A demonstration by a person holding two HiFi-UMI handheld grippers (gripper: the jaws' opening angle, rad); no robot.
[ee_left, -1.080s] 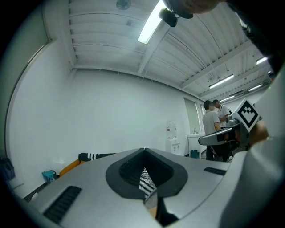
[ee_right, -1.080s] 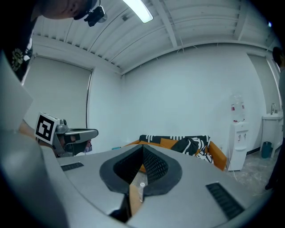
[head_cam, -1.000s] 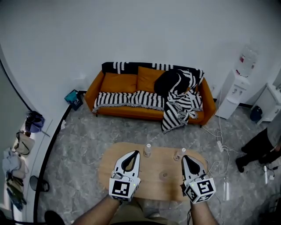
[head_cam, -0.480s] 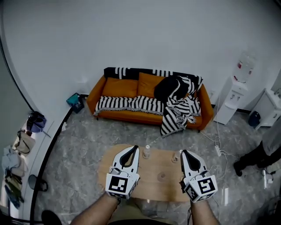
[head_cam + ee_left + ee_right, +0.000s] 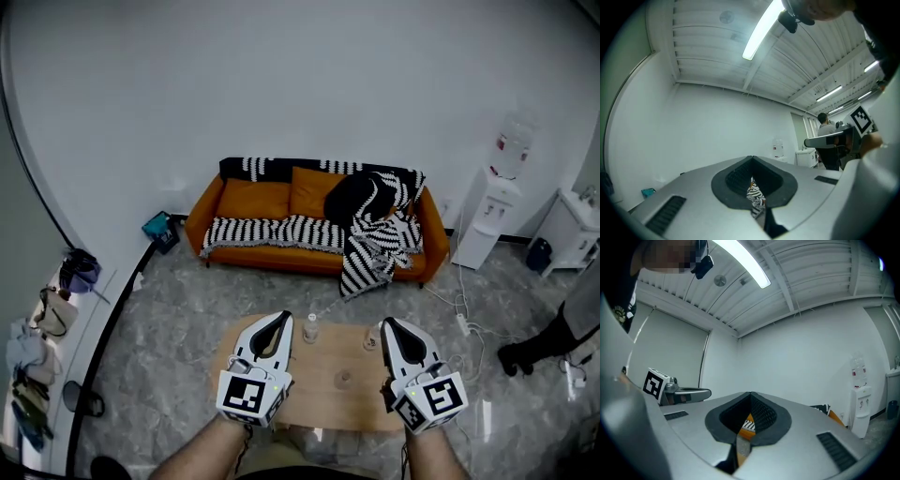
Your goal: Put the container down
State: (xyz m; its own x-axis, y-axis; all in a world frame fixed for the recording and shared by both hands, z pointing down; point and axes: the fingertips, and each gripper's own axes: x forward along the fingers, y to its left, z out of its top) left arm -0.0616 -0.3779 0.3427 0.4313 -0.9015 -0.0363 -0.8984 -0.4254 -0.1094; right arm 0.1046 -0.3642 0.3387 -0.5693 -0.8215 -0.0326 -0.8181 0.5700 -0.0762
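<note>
**Once drawn back shut and empty, no container left to lower**

Closed tip to tip, both left tongs (image 5: 280, 321) and right tongs (image 5: 386, 324), gripping nothing; through the hollow behind the pads in each gripper view, only a sliver of the striped sofa (image 5: 272, 202). Held above the near half of the surface (image 5: 314, 392) and aimed level at the far wall, not downward.

Against a second ago: pulled in towards the body, with the surface lower and smaller in the head view. Reads as stepping back, not reaching in.

Standing upright on the surface, clear of both tongs: a small bottle (image 5: 310, 328) ahead of the left tips, a smaller container (image 5: 371, 338) near the right tips, and a ring-like thing (image 5: 343, 379), too small to identify. Cannot say for certain which is meant; probably the one by the right tongs. Judged already set down and released.
</note>
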